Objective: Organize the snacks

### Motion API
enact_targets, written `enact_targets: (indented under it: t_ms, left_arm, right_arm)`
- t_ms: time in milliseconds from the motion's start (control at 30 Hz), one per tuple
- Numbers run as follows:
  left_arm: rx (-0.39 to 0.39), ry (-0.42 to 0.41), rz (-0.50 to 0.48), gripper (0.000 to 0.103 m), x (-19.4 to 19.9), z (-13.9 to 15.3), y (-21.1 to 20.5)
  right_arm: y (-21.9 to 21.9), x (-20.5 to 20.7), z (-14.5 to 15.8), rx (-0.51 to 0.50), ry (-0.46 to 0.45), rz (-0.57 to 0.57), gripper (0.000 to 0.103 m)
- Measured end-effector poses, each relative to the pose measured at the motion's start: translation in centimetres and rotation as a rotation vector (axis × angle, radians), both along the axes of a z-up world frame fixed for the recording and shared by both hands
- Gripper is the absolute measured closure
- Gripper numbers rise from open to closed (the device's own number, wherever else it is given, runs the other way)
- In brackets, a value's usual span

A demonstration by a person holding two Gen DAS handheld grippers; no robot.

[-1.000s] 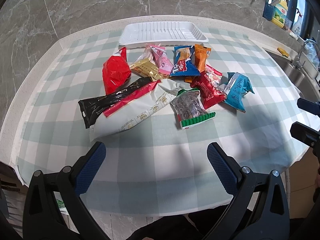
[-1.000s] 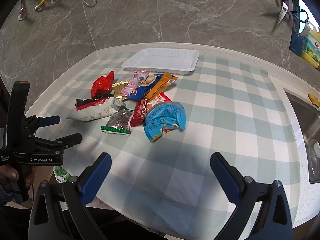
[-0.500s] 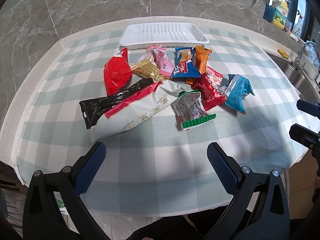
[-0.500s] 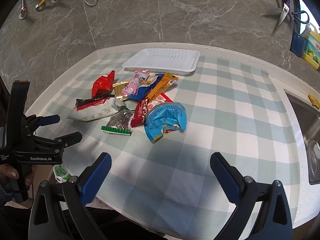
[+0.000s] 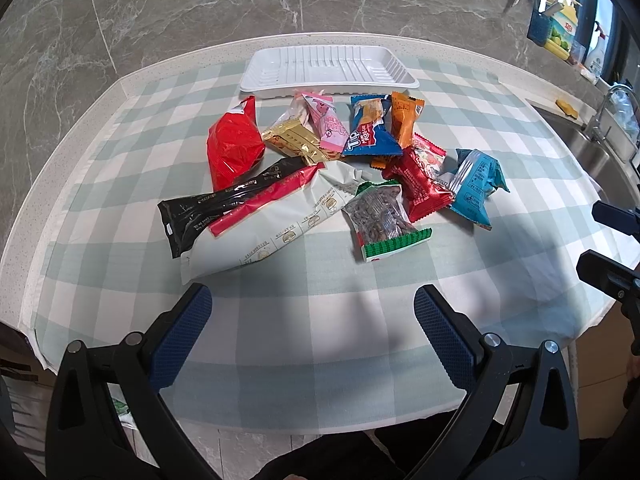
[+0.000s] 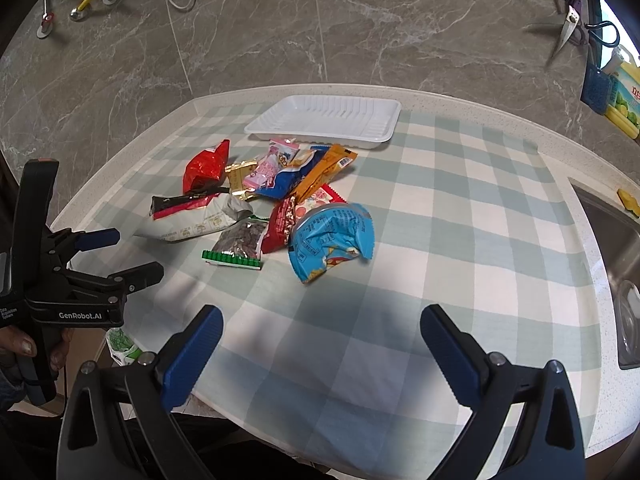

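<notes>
A pile of snack packets lies mid-table on a checked cloth: a red bag (image 5: 234, 146), a black bar (image 5: 224, 202), a long white pack (image 5: 276, 224), a clear seed pack with green edge (image 5: 382, 216), a light blue bag (image 5: 474, 186) (image 6: 330, 240), and a blue packet (image 5: 370, 130). An empty white tray (image 5: 326, 68) (image 6: 326, 120) sits behind them. My left gripper (image 5: 312, 308) is open and empty near the table's front edge. My right gripper (image 6: 320, 332) is open and empty, in front of the light blue bag.
A steel sink (image 6: 624, 256) and tap (image 5: 604, 114) lie at the table's right. The marble wall stands behind the tray. Scissors (image 6: 570, 24) and bottles (image 5: 560, 26) hang at the far right. The left gripper also shows in the right wrist view (image 6: 124, 254).
Both grippers have edged slightly forward toward the pile. The snacks and tray have not moved, and both jaws stay open.
</notes>
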State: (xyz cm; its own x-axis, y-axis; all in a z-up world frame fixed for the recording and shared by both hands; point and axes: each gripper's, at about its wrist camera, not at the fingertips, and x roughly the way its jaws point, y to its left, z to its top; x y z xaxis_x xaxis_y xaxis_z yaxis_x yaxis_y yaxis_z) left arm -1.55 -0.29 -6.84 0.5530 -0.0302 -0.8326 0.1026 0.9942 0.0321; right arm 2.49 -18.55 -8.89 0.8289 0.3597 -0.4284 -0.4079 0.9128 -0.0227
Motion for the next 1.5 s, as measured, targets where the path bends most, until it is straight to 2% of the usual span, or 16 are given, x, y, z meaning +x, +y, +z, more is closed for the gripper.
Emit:
enact_targets:
  t_ms: [867, 1233, 1500]
  left_arm:
    - [-0.003, -0.006, 0.020, 0.000, 0.2, 0.2, 0.9]
    - [0.055, -0.016, 0.053, 0.000, 1.0, 0.1, 3.5]
    - [0.116, -0.009, 0.014, 0.000, 3.2, -0.3, 5.0]
  right_arm:
    - [0.5, -0.1, -0.1, -0.024, -0.004, 0.009, 0.002]
    - [1.2, 0.8, 0.1, -0.047, 0.007, 0.028, 0.002]
    - [1.5, 2.4, 0.2, -0.067, 0.015, 0.028, 0.002]
